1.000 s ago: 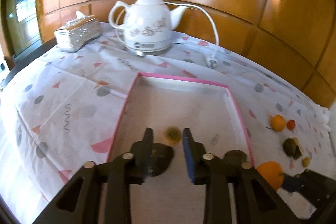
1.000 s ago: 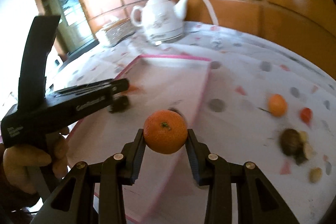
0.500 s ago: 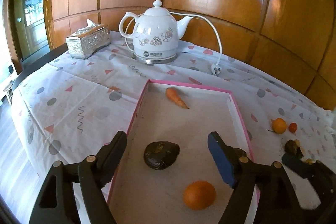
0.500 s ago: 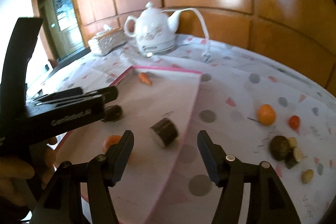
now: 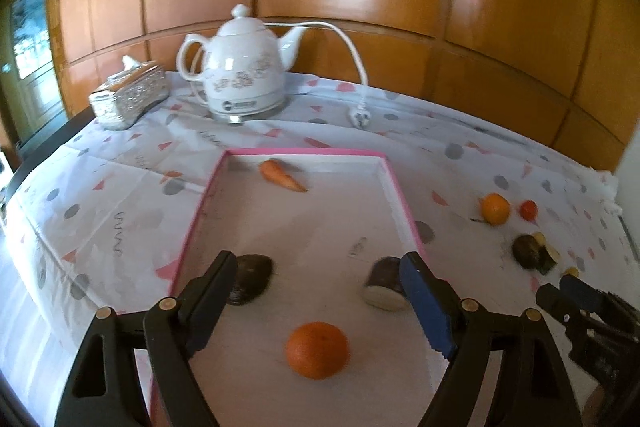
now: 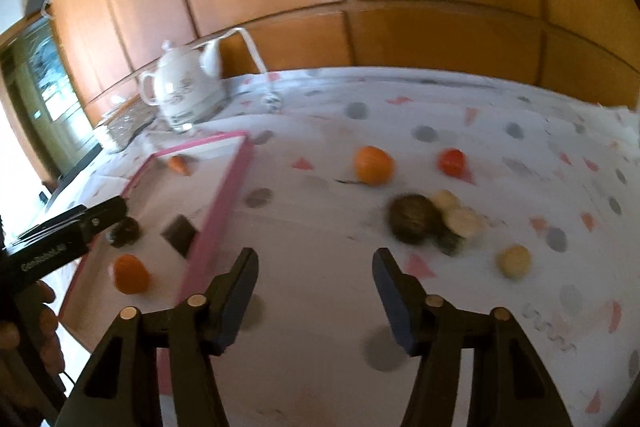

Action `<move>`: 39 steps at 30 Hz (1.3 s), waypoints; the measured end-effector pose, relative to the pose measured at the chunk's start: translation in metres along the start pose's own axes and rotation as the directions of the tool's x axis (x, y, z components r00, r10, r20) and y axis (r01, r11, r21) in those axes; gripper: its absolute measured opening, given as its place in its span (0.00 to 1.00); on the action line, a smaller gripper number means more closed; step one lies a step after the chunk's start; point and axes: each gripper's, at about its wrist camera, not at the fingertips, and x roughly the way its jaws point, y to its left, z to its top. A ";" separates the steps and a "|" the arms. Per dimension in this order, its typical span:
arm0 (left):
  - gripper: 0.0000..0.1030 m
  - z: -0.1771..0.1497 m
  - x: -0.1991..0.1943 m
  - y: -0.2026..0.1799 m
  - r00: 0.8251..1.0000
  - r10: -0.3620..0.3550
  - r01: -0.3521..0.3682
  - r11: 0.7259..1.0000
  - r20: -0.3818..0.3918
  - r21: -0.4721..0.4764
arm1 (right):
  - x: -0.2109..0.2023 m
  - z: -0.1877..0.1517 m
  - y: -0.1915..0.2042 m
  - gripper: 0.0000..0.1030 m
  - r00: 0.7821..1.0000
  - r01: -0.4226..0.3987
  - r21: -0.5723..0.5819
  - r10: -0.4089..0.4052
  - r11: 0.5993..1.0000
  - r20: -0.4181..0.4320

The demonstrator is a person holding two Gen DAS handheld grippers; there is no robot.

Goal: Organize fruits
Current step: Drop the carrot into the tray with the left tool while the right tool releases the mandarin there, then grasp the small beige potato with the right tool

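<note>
Both pairs of tongs stood apart with nothing between them. The left tongs (image 5: 316,291), whose jaws had just been opening, hung over the near end of the pink-rimmed tray (image 5: 404,199). The right tongs (image 6: 314,291), whose jaws had just been closing a little from a wider spread, pointed at bare cloth on the bench (image 6: 320,235), just right of the tray's edge.

Inside the tray, an orange (image 5: 317,349) lay just below the gap of the left tongs, a dark wrinkled fruit (image 5: 250,283) sat beside the left jaw, a dark cut piece with a pale face (image 5: 386,285) lay against the right jaw, and a carrot (image 5: 282,177) rested far ahead at the tray's back wall.

The unsorted fruit lay ahead and to the right of the right tongs: a second orange (image 6: 373,165), a small red fruit (image 6: 452,161), a dark round fruit (image 6: 414,219) touching some pale slices (image 6: 462,221), and a pale ball (image 6: 514,261) nearest the right jaw.

The second orange would probably handle as firm, fairly light and prone to rolling, so a hold across its widest middle looked best. The red fruit seemed soft-skinned and easy to bruise, needing a gentle squeeze. The slices looked slippery and thin, hard to pinch cleanly; blur hid their exact shape.
</note>
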 end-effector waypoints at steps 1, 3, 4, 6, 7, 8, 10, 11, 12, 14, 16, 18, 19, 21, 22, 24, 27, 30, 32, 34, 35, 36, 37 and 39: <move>0.81 0.000 0.001 -0.003 1.000 -0.006 0.006 1.000 -0.003 0.006 | 0.000 -0.002 -0.008 0.52 1.000 0.009 0.011 -0.008 1.000 -0.007; 0.81 -0.002 0.001 -0.011 1.000 -0.030 0.030 0.999 -0.010 0.027 | -0.002 -0.006 -0.025 0.52 0.999 0.046 0.039 -0.045 0.998 -0.018; 0.81 -0.003 0.000 -0.014 0.999 -0.038 0.038 0.999 -0.012 0.033 | -0.003 -0.007 -0.036 0.52 0.998 0.067 0.063 -0.066 0.996 -0.021; 0.81 -0.004 0.000 -0.021 0.998 -0.057 0.057 0.997 -0.016 0.051 | -0.005 -0.010 -0.050 0.49 0.995 0.095 0.090 -0.093 0.991 -0.026; 0.81 -0.004 0.001 -0.024 0.998 -0.067 0.068 0.996 -0.019 0.057 | -0.007 -0.010 -0.057 0.47 0.994 0.109 0.101 -0.107 0.989 -0.029; 0.81 -0.005 0.001 -0.027 0.997 -0.078 0.080 0.995 -0.022 0.062 | -0.008 -0.011 -0.063 0.45 0.992 0.122 0.109 -0.119 0.987 -0.033; 0.81 -0.005 0.001 -0.034 0.994 -0.103 0.105 0.992 -0.029 0.073 | -0.009 -0.013 -0.073 0.45 0.989 0.144 0.121 -0.140 0.982 -0.039; 0.81 -0.005 0.000 -0.039 0.993 -0.118 0.120 0.989 -0.033 0.083 | -0.010 -0.013 -0.077 0.42 0.988 0.155 0.125 -0.151 0.980 -0.040; 0.81 -0.005 0.000 -0.043 0.991 -0.128 0.130 0.987 -0.036 0.091 | -0.011 -0.014 -0.081 0.37 0.986 0.163 0.129 -0.158 0.978 -0.044; 0.81 -0.006 0.000 -0.049 0.989 -0.140 0.144 0.984 -0.042 0.107 | -0.010 -0.016 -0.091 0.36 0.985 0.170 0.148 -0.163 0.974 -0.055; 0.81 -0.008 0.001 -0.056 0.986 -0.158 0.163 0.979 -0.055 0.121 | -0.008 -0.016 -0.097 0.36 0.986 0.165 0.162 -0.156 0.973 -0.066; 0.81 -0.008 0.001 -0.062 0.983 -0.172 0.179 0.976 -0.064 0.126 | -0.008 -0.018 -0.100 0.36 0.983 0.181 0.158 -0.172 0.971 -0.070; 0.81 -0.009 0.001 -0.065 0.981 -0.181 0.189 0.973 -0.069 0.130 | -0.009 -0.019 -0.101 0.36 0.982 0.186 0.162 -0.177 0.969 -0.071; 0.81 -0.010 0.002 -0.070 0.977 -0.196 0.206 0.969 -0.082 0.139 | -0.008 -0.020 -0.105 0.36 0.980 0.195 0.169 -0.184 0.966 -0.076; 0.81 -0.011 0.002 -0.073 0.975 -0.203 0.214 0.966 -0.089 0.148 | -0.007 -0.021 -0.107 0.36 0.978 0.204 0.172 -0.193 0.964 -0.079; 0.81 -0.013 0.002 -0.078 0.973 -0.209 0.222 0.961 -0.096 0.162 | -0.006 -0.021 -0.110 0.36 0.976 0.216 0.175 -0.204 0.961 -0.081; 0.81 -0.017 0.003 -0.087 0.968 -0.225 0.242 0.953 -0.111 0.179 | -0.002 -0.020 -0.113 0.36 0.972 0.230 0.163 -0.219 0.960 -0.083; 0.81 -0.018 0.004 -0.093 0.963 -0.239 0.260 0.948 -0.126 0.185 | 0.004 -0.014 -0.114 0.36 0.967 0.252 0.137 -0.243 0.958 -0.077; 0.81 -0.018 0.006 -0.097 0.960 -0.244 0.267 0.944 -0.133 0.192 | 0.009 -0.010 -0.113 0.36 0.965 0.259 0.112 -0.252 0.959 -0.074; 0.81 -0.018 0.008 -0.101 0.956 -0.255 0.279 0.941 -0.143 0.191 | 0.015 -0.006 -0.114 0.36 0.964 0.262 0.096 -0.255 0.960 -0.081; 0.81 -0.017 0.009 -0.103 0.955 -0.258 0.283 0.940 -0.146 0.189 | 0.018 -0.005 -0.114 0.36 0.963 0.265 0.088 -0.258 0.960 -0.083; 0.81 -0.017 0.010 -0.104 0.954 -0.260 0.286 0.940 -0.150 0.188 | 0.021 -0.005 -0.115 0.33 0.961 0.270 0.078 -0.264 0.960 -0.082; 0.81 -0.017 0.011 -0.107 0.953 -0.261 0.288 0.939 -0.155 0.187 | 0.023 -0.005 -0.115 0.27 0.960 0.272 0.071 -0.266 0.960 -0.082; 0.81 -0.016 0.014 -0.110 0.951 -0.263 0.292 0.938 -0.161 0.190 | 0.026 -0.005 -0.116 0.25 0.961 0.271 0.065 -0.265 0.961 -0.082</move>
